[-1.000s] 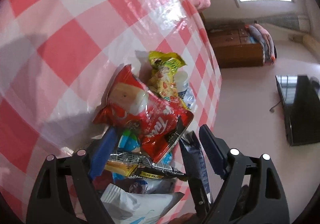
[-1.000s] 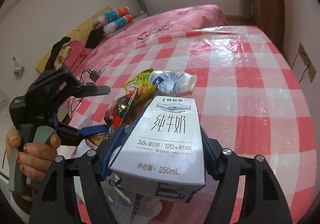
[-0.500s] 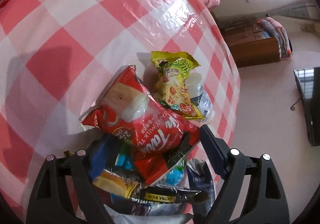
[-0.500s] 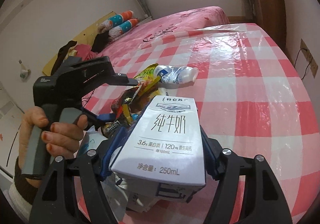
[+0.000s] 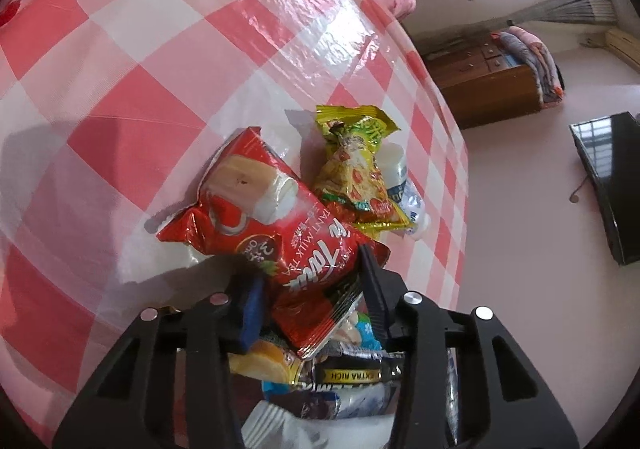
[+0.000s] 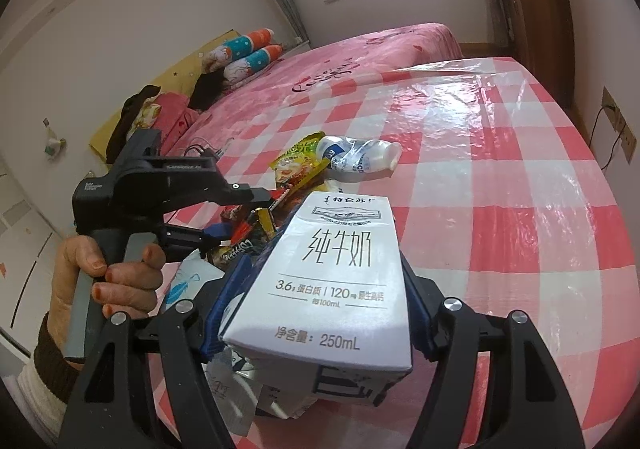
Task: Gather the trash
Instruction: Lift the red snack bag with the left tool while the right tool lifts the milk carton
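Note:
My left gripper (image 5: 310, 289) is shut on the near end of a red milk-tea packet (image 5: 280, 225), which lies on the checked table. Beyond it lie a yellow snack wrapper (image 5: 356, 173) and a crushed white plastic bottle (image 5: 402, 189). Under the gripper are more wrappers and a white bag (image 5: 320, 421). My right gripper (image 6: 324, 269) is shut on a white 250 mL milk carton (image 6: 332, 281), held above the table. In the right wrist view the left gripper (image 6: 256, 195) sits left of the carton, with the yellow wrapper (image 6: 298, 165) and bottle (image 6: 356, 157) beyond.
The table has a pink-and-white checked plastic cloth (image 6: 500, 185); its edge drops to the floor on the right in the left wrist view (image 5: 460, 185). A pink bed (image 6: 360, 61) lies behind. A wooden cabinet (image 5: 488, 89) and a dark TV (image 5: 608, 185) stand nearby.
My left gripper has moved forward over the pile and closed on the red packet. My right gripper keeps holding the milk carton, nearly still.

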Action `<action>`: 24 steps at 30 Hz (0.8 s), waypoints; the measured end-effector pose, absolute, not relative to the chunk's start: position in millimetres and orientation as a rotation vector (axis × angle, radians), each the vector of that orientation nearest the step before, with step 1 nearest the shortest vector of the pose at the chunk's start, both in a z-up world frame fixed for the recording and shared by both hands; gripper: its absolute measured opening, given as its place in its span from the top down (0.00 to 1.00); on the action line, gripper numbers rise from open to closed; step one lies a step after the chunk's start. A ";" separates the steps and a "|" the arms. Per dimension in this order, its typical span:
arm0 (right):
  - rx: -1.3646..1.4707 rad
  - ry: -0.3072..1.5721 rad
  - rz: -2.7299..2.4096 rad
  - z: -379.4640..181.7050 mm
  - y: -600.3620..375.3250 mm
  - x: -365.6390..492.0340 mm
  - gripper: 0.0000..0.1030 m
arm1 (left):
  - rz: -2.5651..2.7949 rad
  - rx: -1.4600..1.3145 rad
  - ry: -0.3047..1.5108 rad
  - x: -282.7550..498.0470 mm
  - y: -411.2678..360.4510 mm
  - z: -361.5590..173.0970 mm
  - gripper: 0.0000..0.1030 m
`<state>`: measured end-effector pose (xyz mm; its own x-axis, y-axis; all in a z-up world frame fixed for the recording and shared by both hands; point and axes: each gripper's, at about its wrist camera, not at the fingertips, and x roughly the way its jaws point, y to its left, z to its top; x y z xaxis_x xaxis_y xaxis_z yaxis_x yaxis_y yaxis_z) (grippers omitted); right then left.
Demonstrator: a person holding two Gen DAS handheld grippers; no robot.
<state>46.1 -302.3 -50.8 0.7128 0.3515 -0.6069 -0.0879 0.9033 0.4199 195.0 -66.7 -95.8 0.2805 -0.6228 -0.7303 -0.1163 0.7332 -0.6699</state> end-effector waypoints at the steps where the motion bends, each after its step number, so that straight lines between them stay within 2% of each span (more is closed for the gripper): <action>1: 0.377 0.740 0.248 -49.8 -301.3 45.6 0.32 | -0.400 -0.715 1.259 193.1 -64.3 -95.3 0.60; 24: 0.298 0.694 0.230 -15.6 -256.0 31.1 0.35 | -0.594 -0.692 1.139 136.7 -3.2 -54.7 0.61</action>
<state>31.2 -256.0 -15.6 0.7462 0.3048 -0.5918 -0.1083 0.9328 0.3439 136.7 -3.2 -54.7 0.3115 -0.7336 -0.6039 0.0757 0.6527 -0.7538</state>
